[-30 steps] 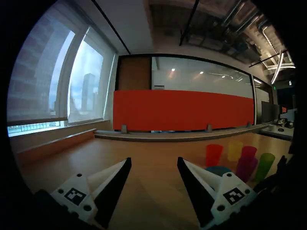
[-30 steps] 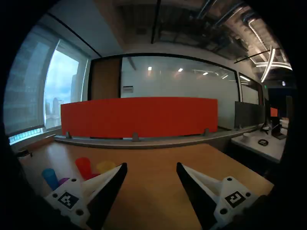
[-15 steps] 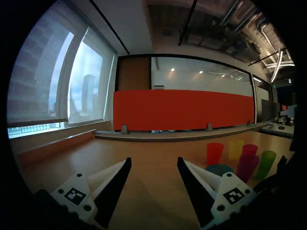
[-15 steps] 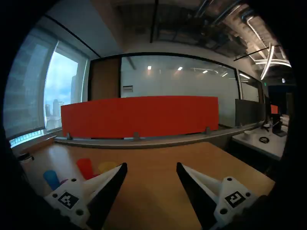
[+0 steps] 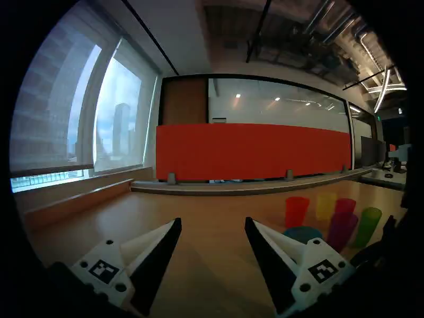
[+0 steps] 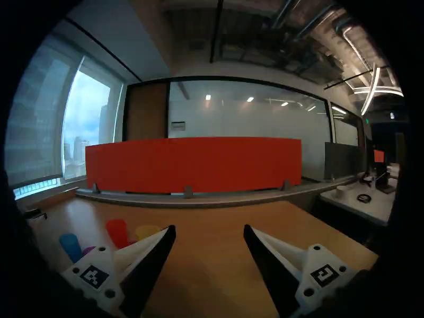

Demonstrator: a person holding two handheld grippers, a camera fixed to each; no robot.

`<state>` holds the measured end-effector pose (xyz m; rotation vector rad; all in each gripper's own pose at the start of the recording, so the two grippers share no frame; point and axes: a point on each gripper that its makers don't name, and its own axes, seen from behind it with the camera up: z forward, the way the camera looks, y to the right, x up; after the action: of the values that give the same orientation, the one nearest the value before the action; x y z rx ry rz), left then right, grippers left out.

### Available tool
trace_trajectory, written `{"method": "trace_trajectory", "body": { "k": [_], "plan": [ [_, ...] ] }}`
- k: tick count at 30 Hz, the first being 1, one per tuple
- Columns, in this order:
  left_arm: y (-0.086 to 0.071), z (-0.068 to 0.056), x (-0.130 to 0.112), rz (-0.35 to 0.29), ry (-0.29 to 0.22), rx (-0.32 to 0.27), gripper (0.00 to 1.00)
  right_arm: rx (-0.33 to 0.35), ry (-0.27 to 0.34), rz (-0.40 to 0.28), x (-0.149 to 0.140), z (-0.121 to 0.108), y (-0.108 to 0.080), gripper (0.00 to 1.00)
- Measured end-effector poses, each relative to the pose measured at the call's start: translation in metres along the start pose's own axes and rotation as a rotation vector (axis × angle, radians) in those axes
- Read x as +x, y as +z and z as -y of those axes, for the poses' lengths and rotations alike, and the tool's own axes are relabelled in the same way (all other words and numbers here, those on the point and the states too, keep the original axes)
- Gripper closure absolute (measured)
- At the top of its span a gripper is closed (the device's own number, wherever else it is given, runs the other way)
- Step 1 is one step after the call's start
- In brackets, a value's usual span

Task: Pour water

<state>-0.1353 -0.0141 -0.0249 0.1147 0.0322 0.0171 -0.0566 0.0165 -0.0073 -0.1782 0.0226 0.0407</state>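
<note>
Left gripper (image 5: pixel 212 219) and right gripper (image 6: pixel 209 227) are hanging empty above the wooden counter (image 5: pixel 212 204), fingers spread wide.
The coloured plastic cups (image 5: pixel 341 229) are standing clustered just beyond the left gripper's right finger; in the right gripper view they are sitting beside and partly behind its left finger.

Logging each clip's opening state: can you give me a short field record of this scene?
setting: office, wooden tabletop, red divider panel, window
cups on table: red cup, yellow cup, pink cup, purple cup, green cup, teal cup, clustered together
left gripper: open, empty, cups to its right
right gripper: open, empty, cups to its left
contact: neither gripper touches a cup
pouring: not yet begun
</note>
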Motion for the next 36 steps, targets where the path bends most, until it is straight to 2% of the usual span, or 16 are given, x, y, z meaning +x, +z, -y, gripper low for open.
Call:
{"method": "trace_trajectory", "body": {
  "k": [6,12,18,24,36],
  "plan": [
    [0.0,0.0,0.0,0.0,0.0,0.0,0.12,-0.001,-0.039,-0.018,-0.003,-0.001,-0.003,0.01],
    [0.0,0.001,0.0,0.0,0.001,0.0,0.12,0.015,-0.072,-0.032,-0.016,0.003,0.003,0.01],
    [0.0,0.001,0.0,0.0,0.0,0.0,0.12,0.019,-0.047,-0.095,-0.015,0.003,0.012,0.01],
    [-0.001,0.001,0.0,0.0,0.001,0.0,0.12,0.039,-0.055,-0.142,-0.015,0.009,0.015,0.01],
    [0.0,0.002,0.0,0.0,0.0,0.0,0.12,0.034,-0.043,-0.119,-0.042,0.003,0.024,0.01]
  ]
}}
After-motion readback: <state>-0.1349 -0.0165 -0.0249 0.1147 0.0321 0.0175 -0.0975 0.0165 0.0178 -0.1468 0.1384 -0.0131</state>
